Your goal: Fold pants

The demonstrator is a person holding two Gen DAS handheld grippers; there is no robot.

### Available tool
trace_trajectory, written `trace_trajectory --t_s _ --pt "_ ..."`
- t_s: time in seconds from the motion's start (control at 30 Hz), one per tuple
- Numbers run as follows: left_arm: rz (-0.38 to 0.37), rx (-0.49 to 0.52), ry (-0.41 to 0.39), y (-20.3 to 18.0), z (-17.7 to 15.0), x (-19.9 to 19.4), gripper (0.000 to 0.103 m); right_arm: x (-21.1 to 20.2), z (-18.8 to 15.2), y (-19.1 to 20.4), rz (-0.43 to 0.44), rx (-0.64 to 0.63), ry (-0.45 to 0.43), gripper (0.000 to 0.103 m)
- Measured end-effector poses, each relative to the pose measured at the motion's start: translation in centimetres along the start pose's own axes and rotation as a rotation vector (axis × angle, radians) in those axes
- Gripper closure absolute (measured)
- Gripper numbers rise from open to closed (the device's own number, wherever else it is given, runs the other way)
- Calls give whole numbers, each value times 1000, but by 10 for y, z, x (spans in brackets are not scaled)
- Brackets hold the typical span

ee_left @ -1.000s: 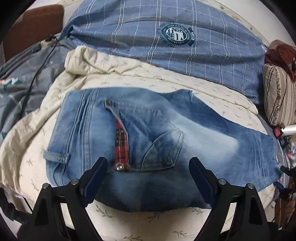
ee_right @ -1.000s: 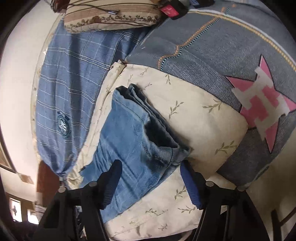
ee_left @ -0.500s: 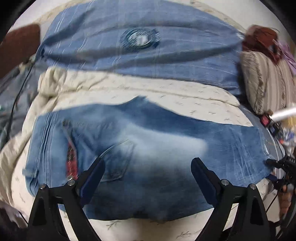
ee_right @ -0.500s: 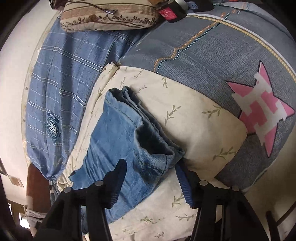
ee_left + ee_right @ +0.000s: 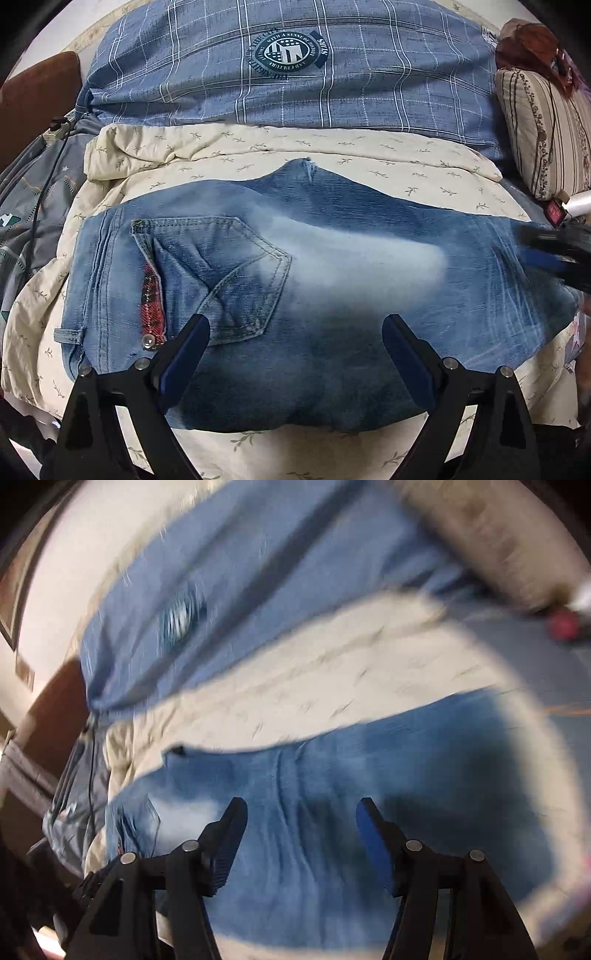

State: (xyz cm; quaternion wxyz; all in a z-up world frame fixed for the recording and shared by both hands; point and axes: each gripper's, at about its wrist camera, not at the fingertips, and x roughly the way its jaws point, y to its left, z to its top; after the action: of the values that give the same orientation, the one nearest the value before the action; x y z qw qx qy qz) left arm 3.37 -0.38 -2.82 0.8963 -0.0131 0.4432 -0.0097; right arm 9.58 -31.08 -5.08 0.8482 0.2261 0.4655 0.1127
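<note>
Folded blue jeans (image 5: 332,280) lie flat on a cream leaf-print quilt (image 5: 258,162), waistband and back pocket (image 5: 236,280) at the left, with a red plaid strip beside the pocket. My left gripper (image 5: 295,354) is open and empty, hovering over the jeans' near edge. The right gripper shows blurred at that view's right edge (image 5: 550,254), over the jeans' right end. In the right wrist view, which is motion-blurred, my right gripper (image 5: 299,830) is open and empty just above the jeans (image 5: 332,782).
A blue plaid pillow (image 5: 288,74) with a round badge lies behind the quilt. A striped cushion (image 5: 543,129) sits at the right. Grey bedding and a cable (image 5: 44,173) lie at the left. A red-labelled item (image 5: 556,212) is near the cushion.
The right gripper has swung from the jeans' leg-end over to above the jeans, its view now blurred. The left gripper has shifted slightly and steadied over the near edge.
</note>
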Motion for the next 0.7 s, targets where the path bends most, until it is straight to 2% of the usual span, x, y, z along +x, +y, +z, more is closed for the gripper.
trace_trajectory --t_s 0.07,0.1,0.17,0.23,0.3,0.37,0.4,0.47,0.53,0.6,0.7 --pt "4 0 4 0 -1 0 8 30 10 -11 -21 26 41 38" --pt "3 -1 8 2 -1 1 8 31 19 -13 -10 39 0 38" --pt "-2 -1 6 4 0 1 9 27 27 -13 -4 102 25 37" --pt "-6 -4 -10 7 1 -2 9 9 28 -8 40 90 -7 37" --pt "-12 -21 -22 8 2 -4 8 1 25 -16 -5 92 -61 27" --pt "-22 -25 -14 6 2 -4 9 24 31 -39 -50 144 -16 26" --pt "-24 -23 -12 3 1 -4 9 24 34 -48 7 159 -42 26" --pt "-38 -14 -22 -3 3 -8 9 7 42 -48 29 181 -44 26" --pt "-52 -4 -37 -14 5 -12 9 -21 34 -48 68 179 -94 26" --pt "-77 -3 -56 -27 8 -16 8 -55 7 -58 93 224 -130 26" --pt "-109 17 -53 -46 12 -16 9 -96 -57 -95 110 408 -127 26"
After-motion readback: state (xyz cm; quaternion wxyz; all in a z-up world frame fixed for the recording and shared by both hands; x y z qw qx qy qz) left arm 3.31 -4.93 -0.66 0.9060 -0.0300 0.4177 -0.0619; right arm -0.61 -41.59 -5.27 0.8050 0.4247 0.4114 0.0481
